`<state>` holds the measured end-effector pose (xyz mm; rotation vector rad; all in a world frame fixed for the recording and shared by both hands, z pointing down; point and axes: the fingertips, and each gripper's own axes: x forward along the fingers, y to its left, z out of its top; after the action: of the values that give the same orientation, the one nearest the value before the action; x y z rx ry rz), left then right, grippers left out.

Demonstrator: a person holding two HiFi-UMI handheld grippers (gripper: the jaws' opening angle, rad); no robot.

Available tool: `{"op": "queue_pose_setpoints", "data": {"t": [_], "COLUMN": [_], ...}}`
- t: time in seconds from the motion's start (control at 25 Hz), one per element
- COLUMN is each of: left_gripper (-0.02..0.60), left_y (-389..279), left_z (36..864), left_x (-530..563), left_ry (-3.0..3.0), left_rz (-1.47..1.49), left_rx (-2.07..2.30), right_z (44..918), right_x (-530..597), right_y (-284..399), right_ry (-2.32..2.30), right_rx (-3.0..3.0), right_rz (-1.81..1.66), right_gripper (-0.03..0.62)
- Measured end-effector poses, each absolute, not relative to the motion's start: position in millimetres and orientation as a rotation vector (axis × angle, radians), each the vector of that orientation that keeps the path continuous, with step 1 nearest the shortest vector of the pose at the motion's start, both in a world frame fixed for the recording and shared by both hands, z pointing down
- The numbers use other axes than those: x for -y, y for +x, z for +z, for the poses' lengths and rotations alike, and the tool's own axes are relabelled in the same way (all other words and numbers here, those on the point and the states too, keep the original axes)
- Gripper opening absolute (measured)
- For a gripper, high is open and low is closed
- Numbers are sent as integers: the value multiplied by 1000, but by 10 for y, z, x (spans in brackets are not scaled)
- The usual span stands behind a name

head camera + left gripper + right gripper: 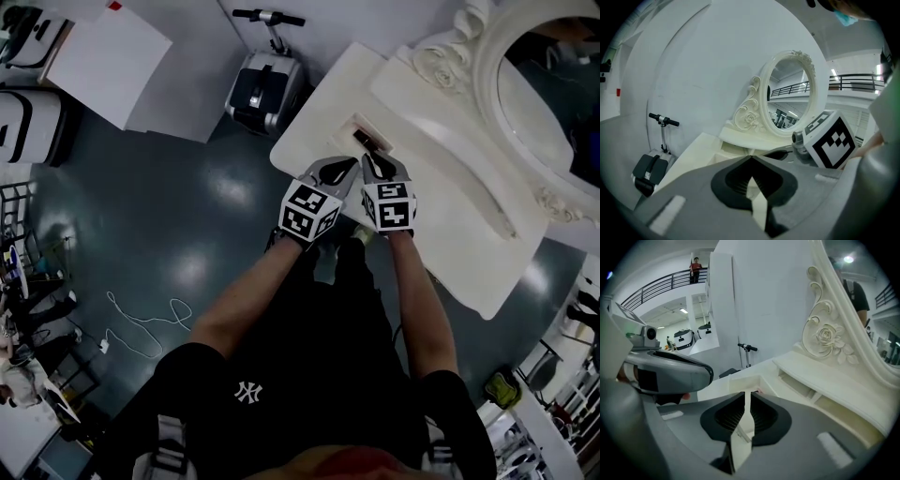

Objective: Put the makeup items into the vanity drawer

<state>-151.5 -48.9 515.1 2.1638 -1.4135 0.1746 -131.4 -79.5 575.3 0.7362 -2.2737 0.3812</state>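
Note:
A small open drawer (373, 141) is set in the white vanity top (450, 225); something dark with a reddish bit lies inside it, too small to name. Both grippers hover side by side just short of it. My left gripper (347, 169) has its jaws closed tip to tip with nothing between them, as the left gripper view (751, 160) also shows. My right gripper (376, 165) is shut and empty too, leaving only a thin slit (747, 399). In the right gripper view the drawer (743, 380) is straight ahead, with a pink speck at its edge.
An oval mirror (536, 89) in a carved white frame stands on the vanity's far side. A folded scooter (264, 86) is parked by the vanity's left corner. White boards (108, 56) lean at the upper left, and a white cable (141, 326) lies on the dark floor.

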Motion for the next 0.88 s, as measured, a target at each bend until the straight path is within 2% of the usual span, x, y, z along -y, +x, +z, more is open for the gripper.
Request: {"op": "queue_pose_setpoints", "data": {"t": [0.16,0.88], "left_gripper": [0,0], "left_y": [-1410,-1008], "left_z": [5071,4445], "left_x": [501,580], "left_ry": [2190,2324], "left_rz": [172,175], "left_rx": [1396,1294], "right_z": [5570,4716], "right_x": [789,831], "right_y": [-1213,-471], "right_ry": [803,1109], "right_rx": [2304,2410], "right_rz": [388,443], "right_gripper": [26,25]}}
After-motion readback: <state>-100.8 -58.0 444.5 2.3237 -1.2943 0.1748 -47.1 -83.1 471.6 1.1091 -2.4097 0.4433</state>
